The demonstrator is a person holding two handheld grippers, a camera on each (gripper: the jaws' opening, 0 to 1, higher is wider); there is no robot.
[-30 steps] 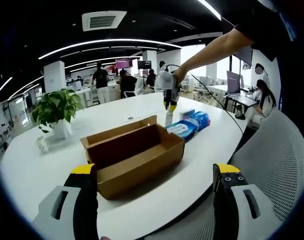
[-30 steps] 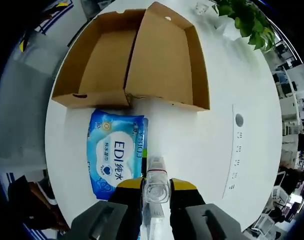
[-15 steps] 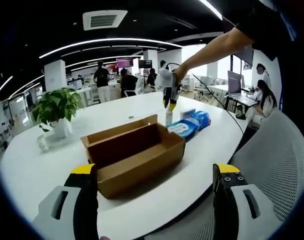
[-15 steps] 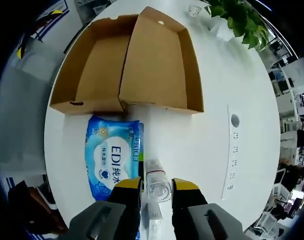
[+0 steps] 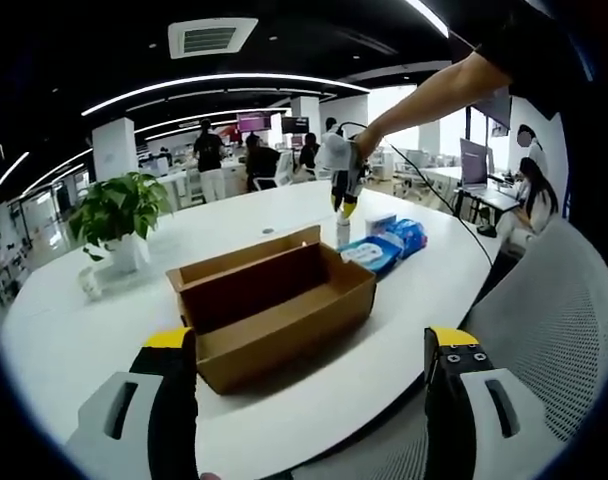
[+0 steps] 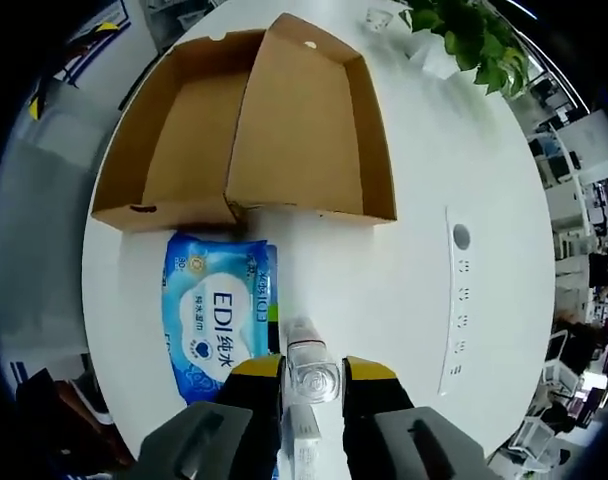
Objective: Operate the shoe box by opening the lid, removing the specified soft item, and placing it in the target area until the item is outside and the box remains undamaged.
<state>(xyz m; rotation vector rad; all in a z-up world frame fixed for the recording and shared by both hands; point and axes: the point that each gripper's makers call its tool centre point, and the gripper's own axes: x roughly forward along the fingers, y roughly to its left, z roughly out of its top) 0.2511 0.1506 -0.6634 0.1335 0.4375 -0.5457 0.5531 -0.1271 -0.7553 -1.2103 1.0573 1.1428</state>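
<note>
A white oval table (image 5: 404, 330) fills a bright open office. The landmark is an open brown cardboard shoe box (image 5: 269, 315) sitting on it.

In the left gripper view, nearest the camera, the left gripper (image 5: 309, 375) has its two yellow-tipped jaws spread wide apart with nothing between them, held just short of the box. The box's lid stands folded back behind it. Beyond the box, on its far right side, a blue pack of wet wipes (image 5: 384, 247) lies flat on the table, outside the box. Just beside the pack, the right gripper (image 5: 342, 205) hangs point-down from a person's outstretched arm (image 5: 434, 90), with a small clear bottle in its jaws. To the far left of the box stands a potted plant (image 5: 119, 215) in a white pot. People stand and sit at desks well behind the table.

In the right gripper view, looking down, the right gripper (image 6: 312, 368) has its jaws pressed against a clear bottle (image 6: 309, 370), pinching it. The wipes pack (image 6: 216, 315) lies just beside the bottle, touching the near edge of the shoe box (image 6: 254, 130), which is open. A strip of power sockets (image 6: 456, 300) is set into the table to the right of the box.
</note>
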